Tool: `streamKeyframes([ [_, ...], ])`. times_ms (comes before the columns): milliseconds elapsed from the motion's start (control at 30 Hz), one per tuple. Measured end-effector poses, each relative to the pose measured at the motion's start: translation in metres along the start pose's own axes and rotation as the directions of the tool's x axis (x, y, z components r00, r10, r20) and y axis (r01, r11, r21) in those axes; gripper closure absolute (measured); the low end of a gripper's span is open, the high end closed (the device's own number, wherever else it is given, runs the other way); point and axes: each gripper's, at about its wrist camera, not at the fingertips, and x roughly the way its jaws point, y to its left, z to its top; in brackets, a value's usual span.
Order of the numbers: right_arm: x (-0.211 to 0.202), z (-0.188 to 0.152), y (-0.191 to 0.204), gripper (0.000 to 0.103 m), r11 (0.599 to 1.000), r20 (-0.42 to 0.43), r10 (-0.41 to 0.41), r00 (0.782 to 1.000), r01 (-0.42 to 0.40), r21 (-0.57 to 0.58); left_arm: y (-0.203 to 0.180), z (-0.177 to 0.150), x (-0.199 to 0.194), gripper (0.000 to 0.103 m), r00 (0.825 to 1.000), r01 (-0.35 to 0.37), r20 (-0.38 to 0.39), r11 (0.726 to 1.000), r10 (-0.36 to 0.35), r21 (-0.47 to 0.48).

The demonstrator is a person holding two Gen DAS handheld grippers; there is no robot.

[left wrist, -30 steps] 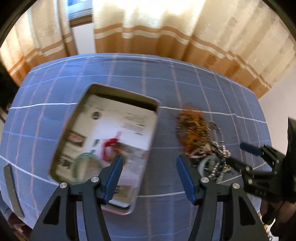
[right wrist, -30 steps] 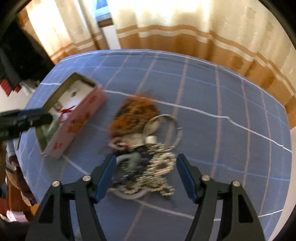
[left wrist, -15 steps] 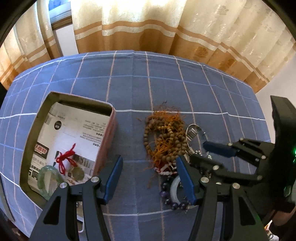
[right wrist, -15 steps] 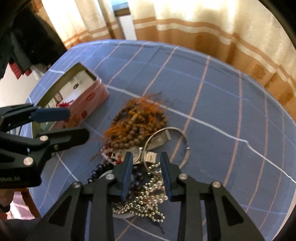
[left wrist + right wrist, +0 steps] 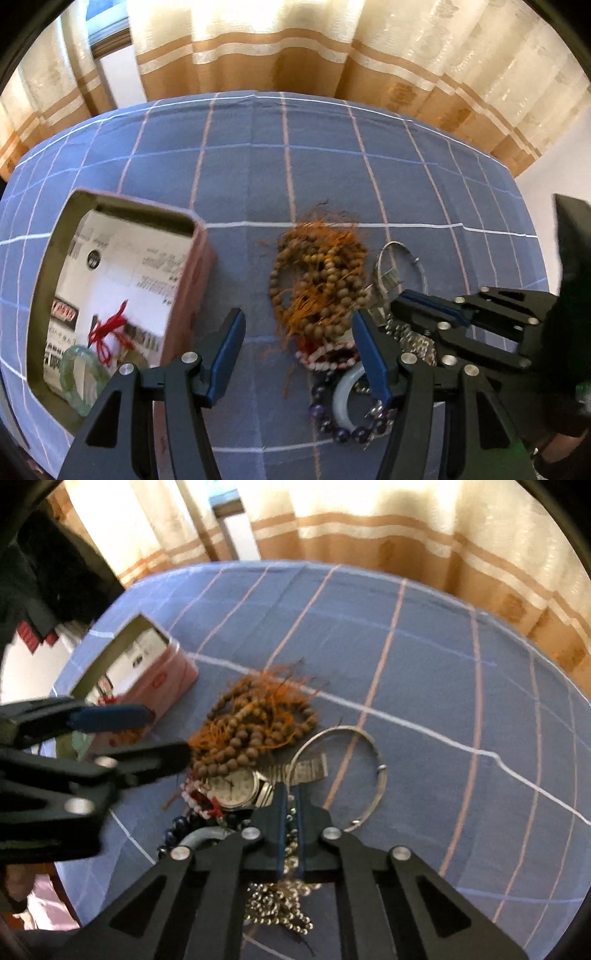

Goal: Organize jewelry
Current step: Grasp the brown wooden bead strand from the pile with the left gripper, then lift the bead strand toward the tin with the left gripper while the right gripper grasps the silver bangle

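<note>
Right gripper [image 5: 290, 805] clamps the silver bead chain [image 5: 280, 904]; left gripper [image 5: 299, 354] gapes wide.

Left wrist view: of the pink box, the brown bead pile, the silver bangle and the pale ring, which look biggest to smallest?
1. pink box
2. brown bead pile
3. silver bangle and pale ring: both partly hidden by tongs, too close to rank.

Bare blue cloth [image 5: 280, 155] is lying open beyond the jewelry pile [image 5: 321, 280] toward the curtains [image 5: 295, 48]. The pink box [image 5: 192, 280] is blocking the left side. A clear strip is running between box and pile. The right gripper [image 5: 399, 308] is crowding the pile's right edge.
</note>
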Motion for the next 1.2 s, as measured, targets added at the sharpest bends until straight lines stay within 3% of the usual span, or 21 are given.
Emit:
streamKeyframes([
  [233, -0.013, -0.002, -0.012, 0.097, 1.000, 0.007, -0.002, 1.000, 0.002, 0.024, -0.016, 0.010, 0.030, 0.042, 0.999, 0.007, -0.054, 0.998, -0.004, 0.058],
  [333, -0.015, -0.003, -0.013, 0.093, 1.000, 0.038, -0.009, 0.999, 0.009, 0.019, -0.016, 0.009, 0.039, 0.066, 0.998, 0.007, -0.069, 0.996, -0.001, 0.083],
  [367, -0.013, -0.003, -0.015, 0.092, 0.999, 0.035, -0.019, 0.999, 0.018, 0.029, -0.015, 0.010, 0.038, 0.069, 0.998, 0.010, -0.063, 0.996, -0.005, 0.085],
  [600, -0.001, 0.004, -0.005, 0.088, 1.000, 0.012, 0.020, 1.000, -0.020, 0.012, -0.010, 0.012, 0.020, 0.074, 0.999, 0.031, -0.016, 0.995, -0.030, 0.091],
  [633, 0.002, 0.005, -0.002, 0.085, 1.000, 0.005, 0.028, 1.000, -0.028, 0.008, -0.009, 0.012, 0.017, 0.074, 0.999, 0.031, -0.009, 0.996, -0.031, 0.088],
  [700, 0.007, 0.005, 0.003, 0.063, 1.000, -0.002, 0.029, 1.000, -0.029, -0.004, -0.007, 0.014, 0.007, 0.074, 0.999, 0.032, 0.013, 0.996, -0.033, 0.084],
  [767, 0.013, 0.005, 0.008, 0.063, 1.000, -0.021, 0.025, 0.999, -0.025, -0.019, -0.004, 0.014, -0.001, 0.074, 0.999, 0.035, 0.028, 0.996, -0.038, 0.079],
  [967, 0.024, 0.005, 0.009, 0.091, 1.000, -0.054, 0.011, 0.998, -0.012, -0.016, 0.005, 0.012, -0.014, 0.074, 0.998, 0.037, 0.052, 0.998, -0.039, 0.054],
  [1200, 0.006, 0.000, 0.009, 0.098, 1.000, -0.031, 0.005, 1.000, -0.005, -0.017, -0.001, 0.013, -0.031, 0.075, 0.995, 0.043, 0.082, 0.997, -0.049, 0.069],
])
